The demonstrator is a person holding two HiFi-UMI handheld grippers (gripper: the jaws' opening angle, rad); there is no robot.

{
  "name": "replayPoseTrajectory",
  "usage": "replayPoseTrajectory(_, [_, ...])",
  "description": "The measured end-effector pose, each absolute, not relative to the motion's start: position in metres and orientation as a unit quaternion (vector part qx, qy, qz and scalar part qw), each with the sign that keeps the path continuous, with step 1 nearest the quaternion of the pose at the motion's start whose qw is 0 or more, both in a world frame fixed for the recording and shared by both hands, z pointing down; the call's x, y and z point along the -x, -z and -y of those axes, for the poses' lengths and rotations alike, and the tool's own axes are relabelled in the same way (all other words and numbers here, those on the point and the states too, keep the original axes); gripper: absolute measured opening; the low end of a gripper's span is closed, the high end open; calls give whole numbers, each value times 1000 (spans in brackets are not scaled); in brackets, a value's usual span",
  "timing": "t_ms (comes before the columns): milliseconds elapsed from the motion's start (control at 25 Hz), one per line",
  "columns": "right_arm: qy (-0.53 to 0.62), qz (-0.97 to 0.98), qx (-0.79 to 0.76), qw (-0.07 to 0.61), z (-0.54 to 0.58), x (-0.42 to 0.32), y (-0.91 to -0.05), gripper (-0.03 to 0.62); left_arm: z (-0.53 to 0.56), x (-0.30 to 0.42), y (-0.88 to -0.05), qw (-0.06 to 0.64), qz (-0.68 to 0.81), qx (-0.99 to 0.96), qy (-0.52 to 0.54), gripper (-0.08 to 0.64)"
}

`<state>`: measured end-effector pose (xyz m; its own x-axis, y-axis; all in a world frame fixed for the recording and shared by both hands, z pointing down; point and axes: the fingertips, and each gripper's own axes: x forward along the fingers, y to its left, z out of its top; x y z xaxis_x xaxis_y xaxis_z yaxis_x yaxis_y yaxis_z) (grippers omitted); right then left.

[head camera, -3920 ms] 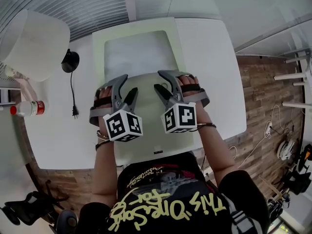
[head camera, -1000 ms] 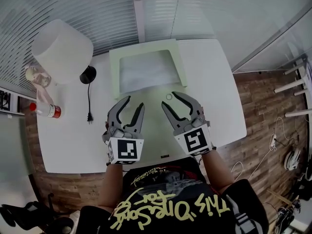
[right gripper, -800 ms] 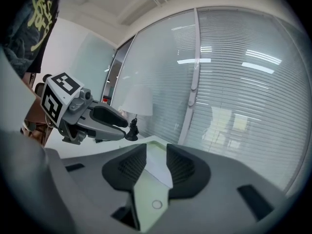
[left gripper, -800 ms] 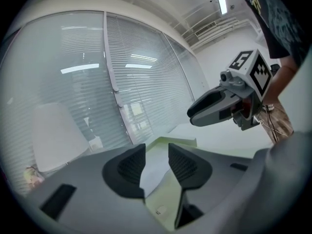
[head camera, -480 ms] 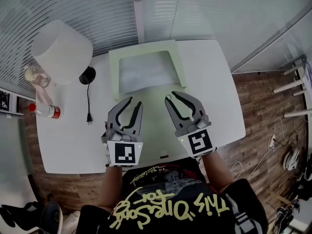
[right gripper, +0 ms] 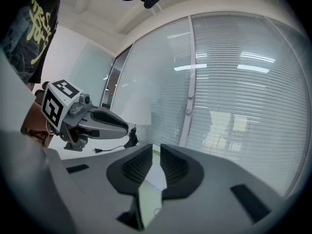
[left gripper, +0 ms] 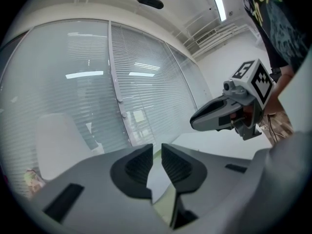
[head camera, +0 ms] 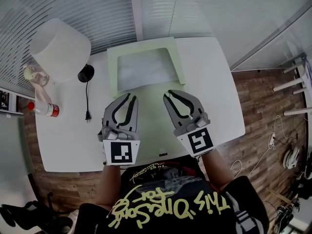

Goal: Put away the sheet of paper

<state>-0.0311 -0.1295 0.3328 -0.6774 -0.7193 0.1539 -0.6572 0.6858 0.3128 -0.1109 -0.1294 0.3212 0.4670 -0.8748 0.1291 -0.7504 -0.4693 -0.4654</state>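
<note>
Both your left gripper (head camera: 128, 97) and right gripper (head camera: 167, 94) have just been closing to a narrow slit, with nothing between the jaws. Reach like that and you'll shove the paper (head camera: 146, 68) (lying in the green folder (head camera: 111, 74) ahead), not grip it.

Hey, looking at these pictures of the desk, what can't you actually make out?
Bottle label: head view, too small to read.
Lamp stand: head view, hidden under the shade.
Sheet of paper: head view, blurred; whether it lies in or on the folder can't be told.
Folder, gripper views: mostly behind the left gripper and right gripper, whose jaws have just been closing, empty.
</note>
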Motion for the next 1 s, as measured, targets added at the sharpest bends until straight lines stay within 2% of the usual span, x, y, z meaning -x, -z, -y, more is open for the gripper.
replayPoseTrajectory(200, [123, 909, -376, 131, 127, 32, -324, 40, 129, 111, -318, 181, -483, 838, 180, 47])
replayPoseTrajectory(320, [89, 909, -405, 32, 129, 34, -301, 34, 128, 111, -316, 186, -481, 837, 181, 35])
replayPoseTrajectory(360, [82, 909, -409, 19, 129, 33, -298, 31, 127, 112, -315, 186, -482, 838, 179, 31])
replayPoseTrajectory(680, [67, 915, -398, 27, 126, 30, -297, 12, 127, 112, -315, 179, -485, 839, 171, 20])
replayPoseTrajectory(1000, [58, 909, -414, 5, 125, 27, -287, 8, 127, 113, -314, 183, -482, 840, 170, 20])
